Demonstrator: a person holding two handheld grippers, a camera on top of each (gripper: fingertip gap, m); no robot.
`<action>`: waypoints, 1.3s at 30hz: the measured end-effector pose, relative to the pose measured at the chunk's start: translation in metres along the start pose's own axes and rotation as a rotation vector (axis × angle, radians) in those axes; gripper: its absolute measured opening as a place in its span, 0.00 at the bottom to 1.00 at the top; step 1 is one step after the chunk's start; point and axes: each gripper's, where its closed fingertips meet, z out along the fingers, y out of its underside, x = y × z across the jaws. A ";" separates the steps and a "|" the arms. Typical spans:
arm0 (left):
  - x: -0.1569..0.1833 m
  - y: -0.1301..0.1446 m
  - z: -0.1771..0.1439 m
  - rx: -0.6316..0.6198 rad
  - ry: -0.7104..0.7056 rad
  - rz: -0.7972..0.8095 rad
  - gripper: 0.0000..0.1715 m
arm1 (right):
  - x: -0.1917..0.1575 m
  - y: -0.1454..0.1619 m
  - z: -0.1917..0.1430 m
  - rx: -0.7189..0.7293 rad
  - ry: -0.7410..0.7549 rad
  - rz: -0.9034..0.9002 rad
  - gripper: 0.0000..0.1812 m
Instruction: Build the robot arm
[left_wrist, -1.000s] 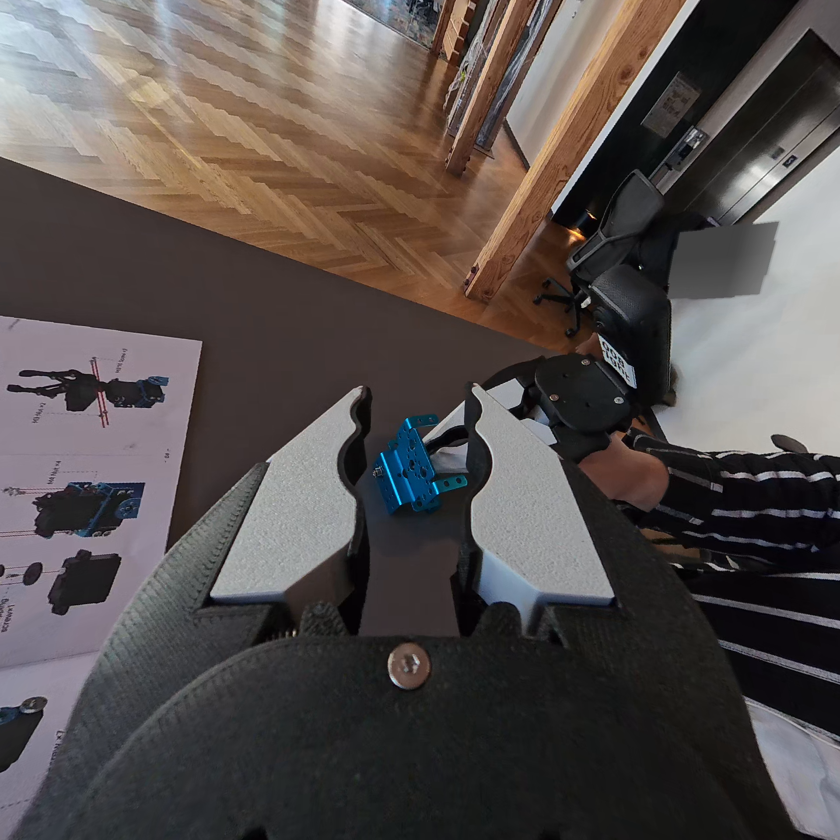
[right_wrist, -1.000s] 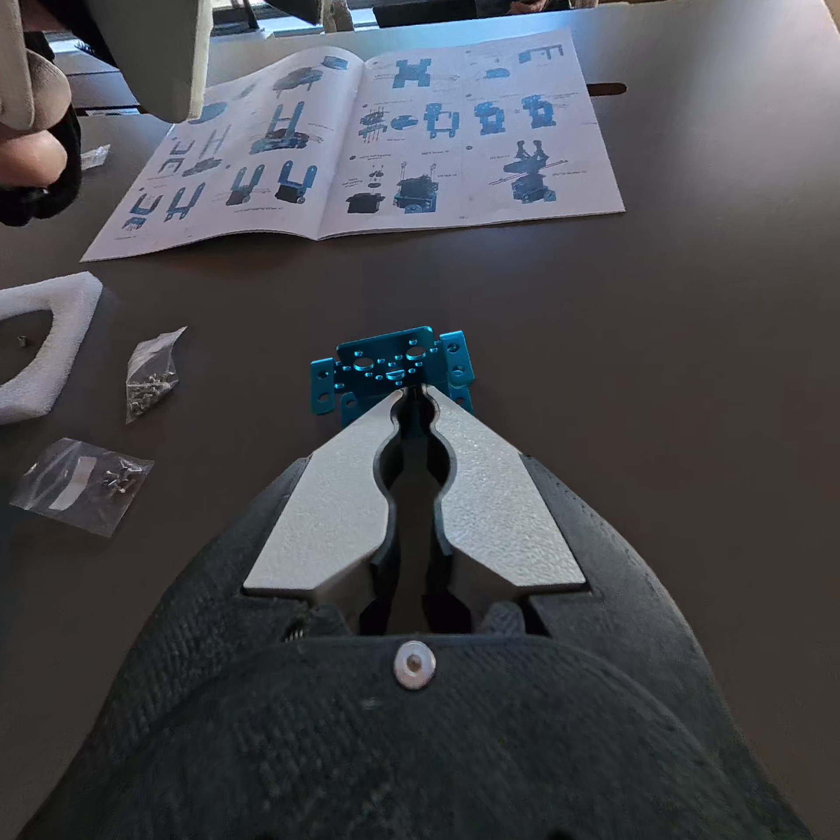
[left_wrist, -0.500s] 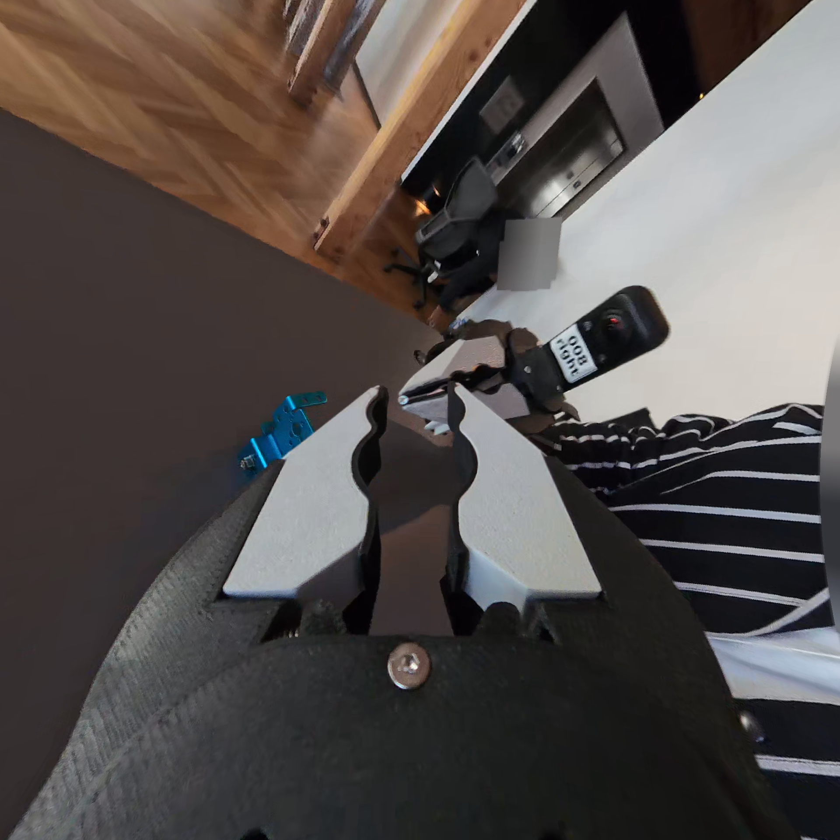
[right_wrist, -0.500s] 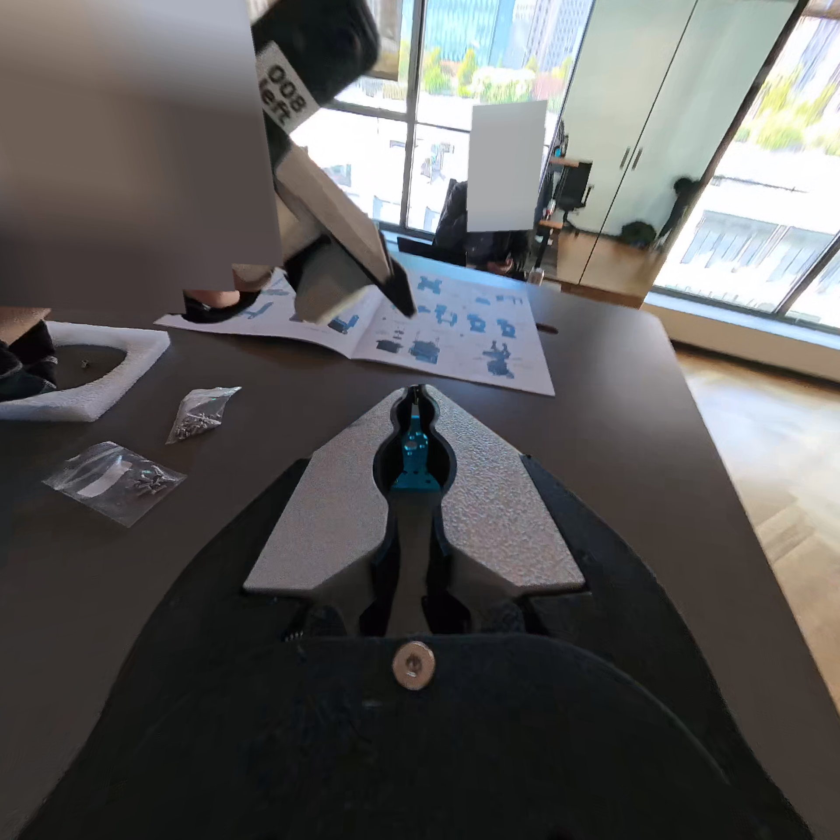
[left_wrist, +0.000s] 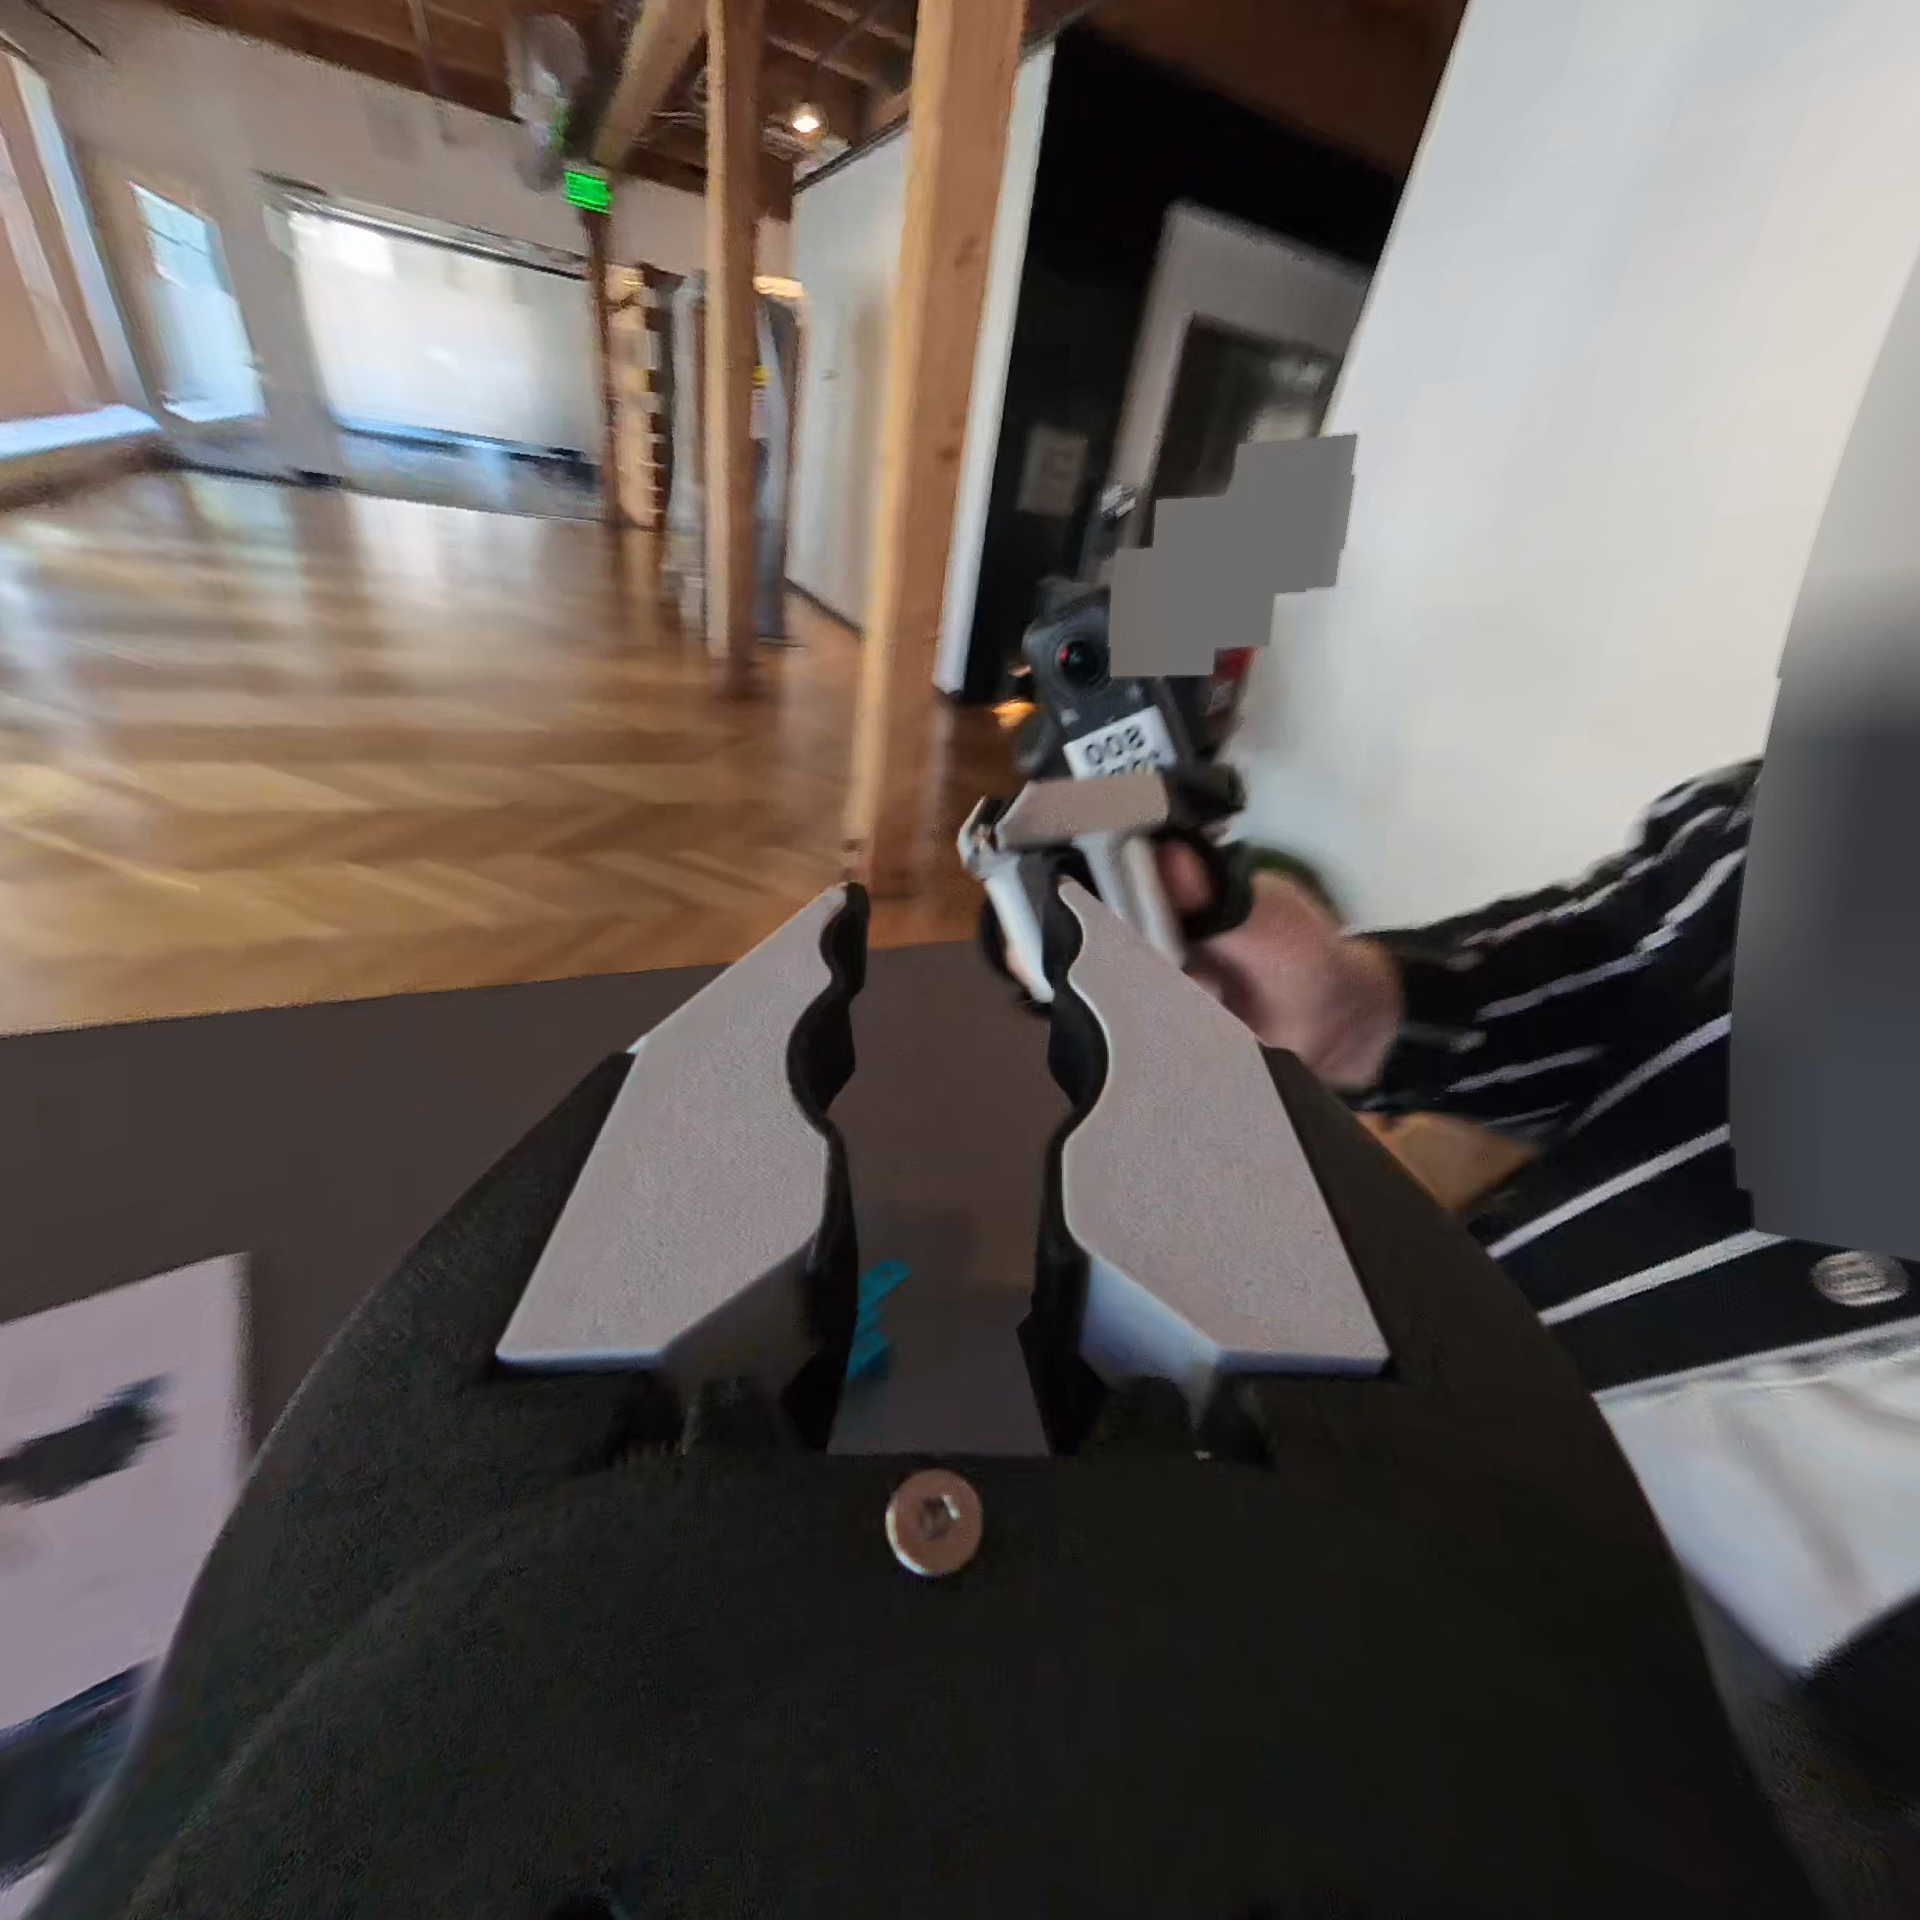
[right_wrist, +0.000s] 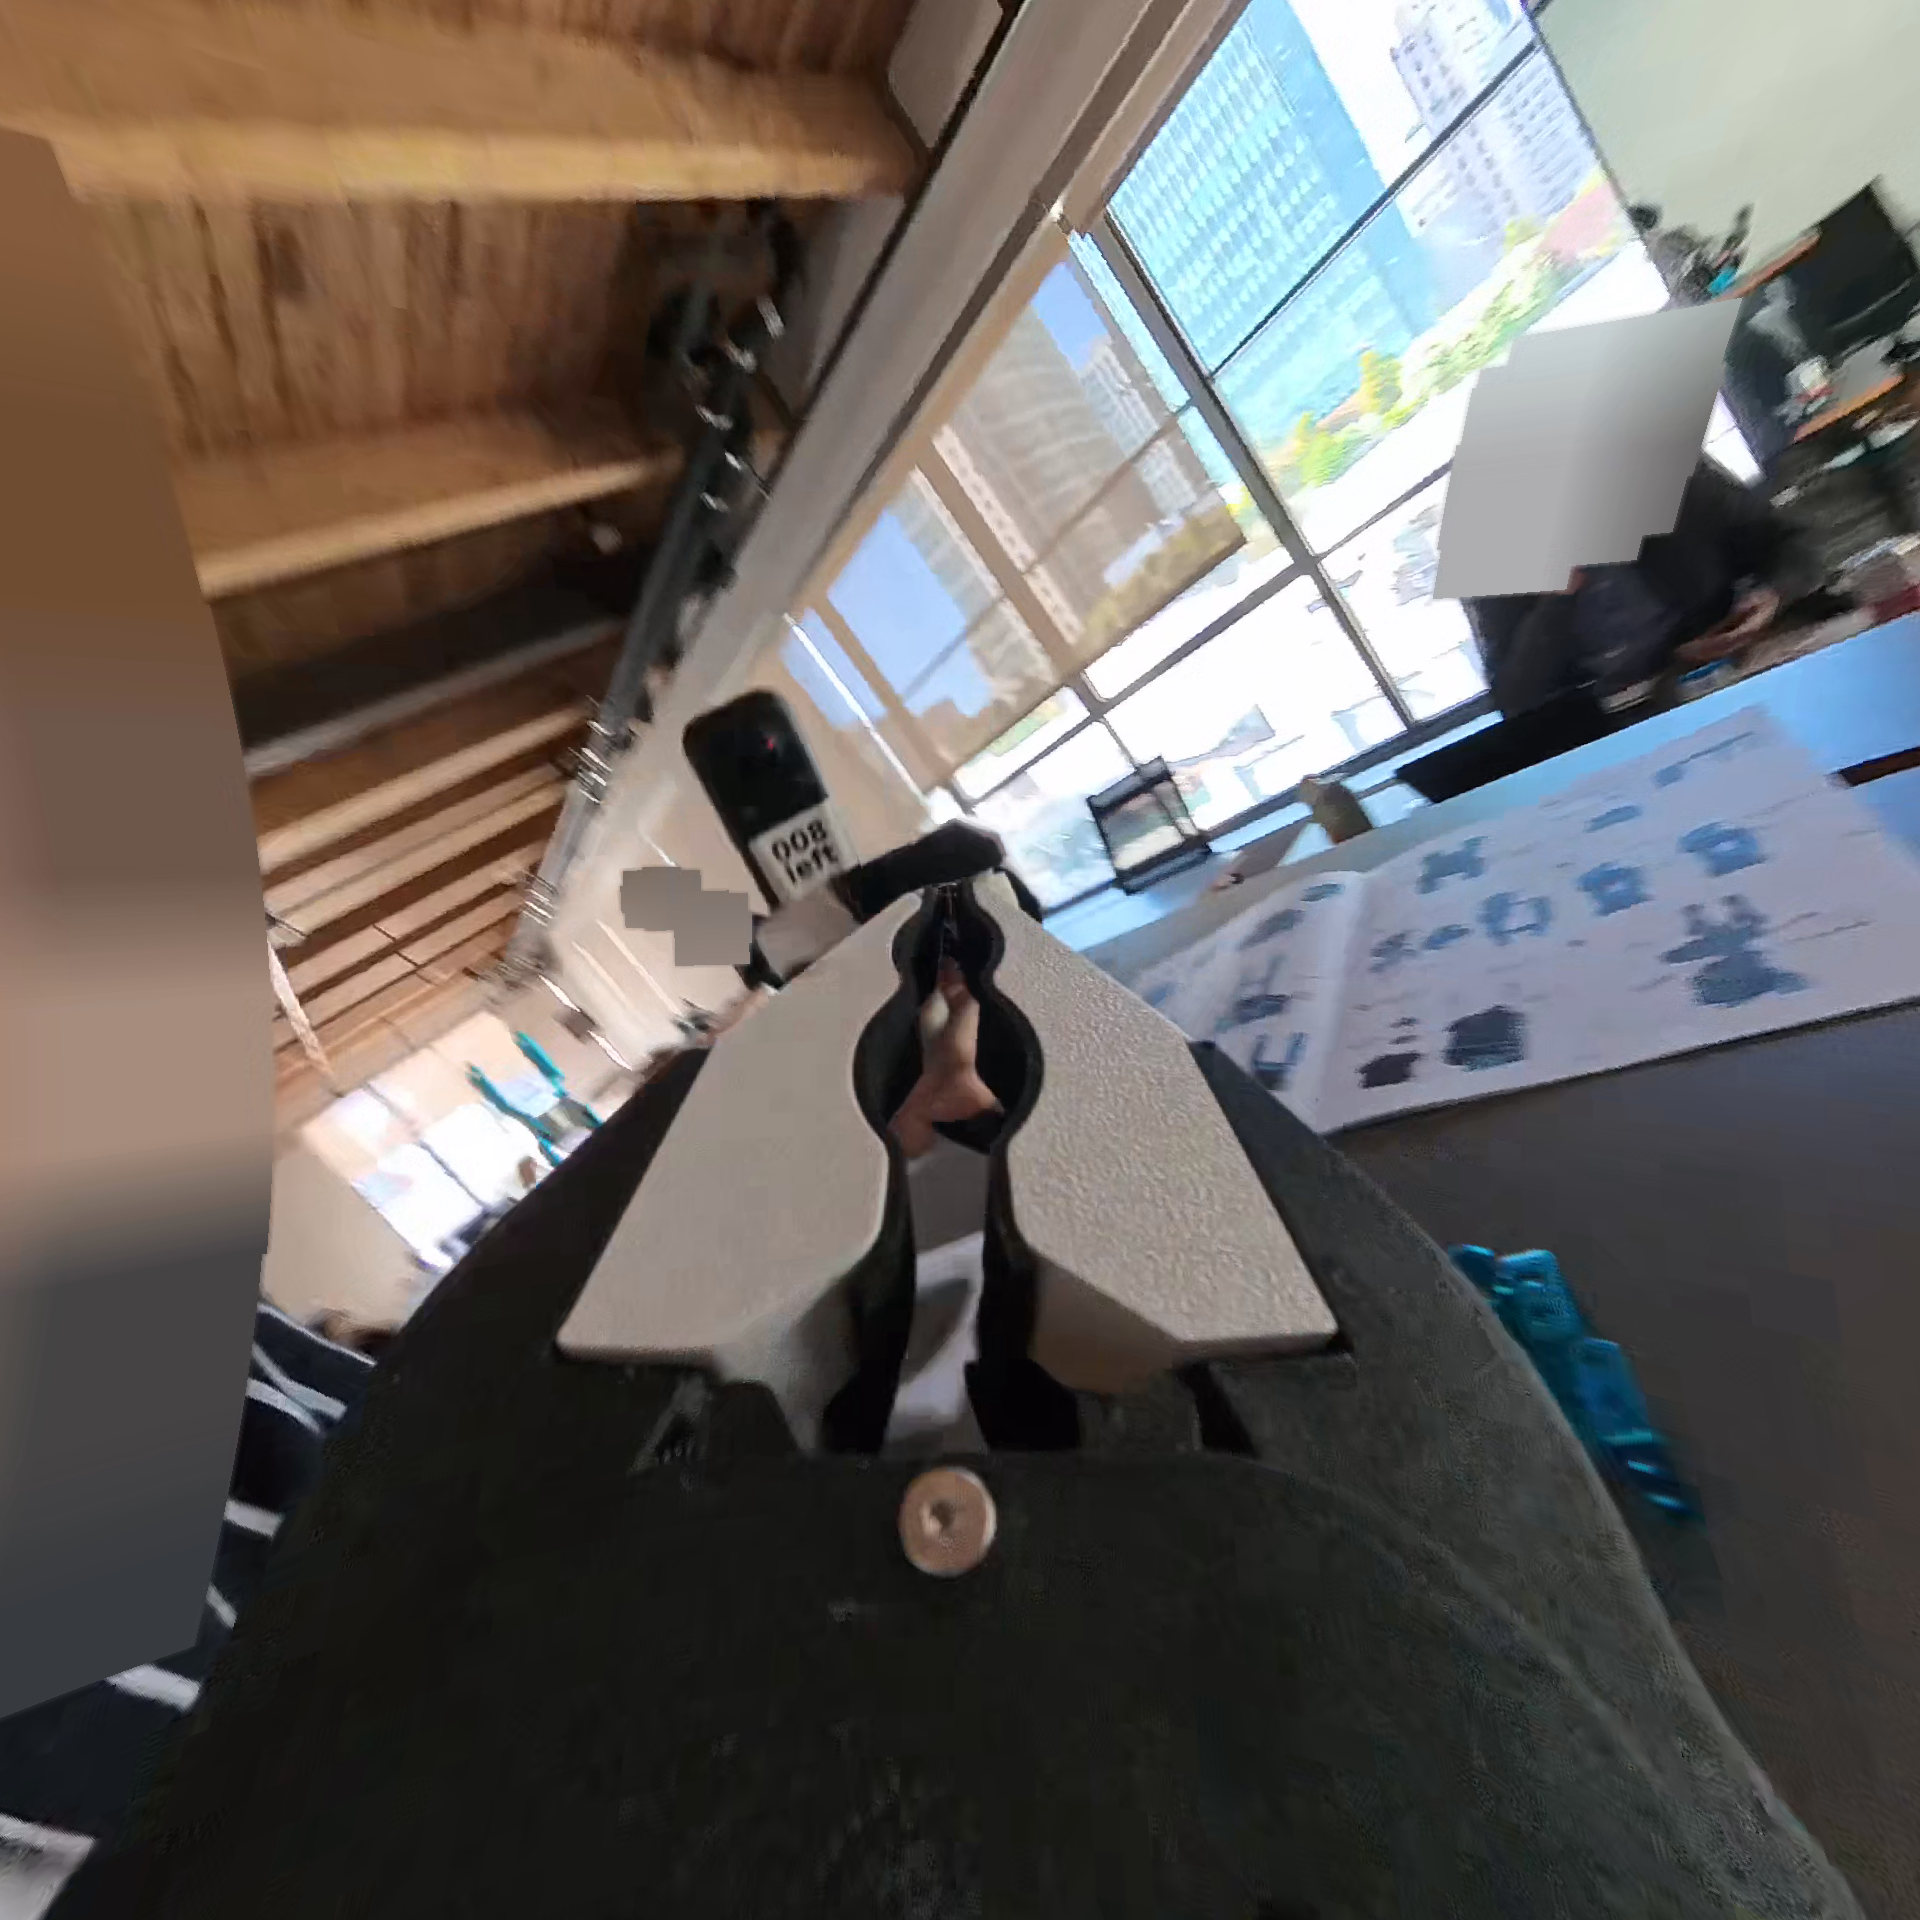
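My left gripper (left_wrist: 961, 914) is open and empty, raised above the dark table (left_wrist: 312, 1122). A small blue metal bracket (left_wrist: 878, 1320) shows low through the gap between its fingers, lying on the table. My right gripper (right_wrist: 945, 906) is shut with its tips together and nothing between them. It is tilted up towards the ceiling. The blue bracket (right_wrist: 1569, 1382) lies on the table to its right, apart from it. A hand holds the right gripper's body (left_wrist: 1081, 810) just beyond my left fingertips. The left gripper's camera (right_wrist: 764, 790) shows behind my right fingertips.
An open instruction booklet (right_wrist: 1558, 935) lies on the table (right_wrist: 1714, 1195) at the right, and its page (left_wrist: 104, 1455) shows at lower left. A striped sleeve (left_wrist: 1558, 987) is at the right. Wooden posts (left_wrist: 925, 468), parquet floor and large windows (right_wrist: 1195, 468) lie beyond. Less than 4 cm separates the two grippers' tips.
Both grippers have risen and tilted up from the table, so the views now show the room. The right gripper has left the blue bracket, which lies beside it.
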 end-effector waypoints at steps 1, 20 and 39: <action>-0.002 -0.001 -0.003 -0.028 -0.067 0.077 0.19 | -0.001 -0.004 0.001 0.018 -0.020 0.082 0.00; 0.045 0.012 -0.010 -0.080 -0.842 0.509 0.11 | -0.021 0.043 0.017 -0.039 -0.198 0.910 0.00; 0.020 0.026 -0.004 -0.106 -0.946 0.503 0.06 | -0.010 0.048 0.020 -0.165 -0.170 0.943 0.01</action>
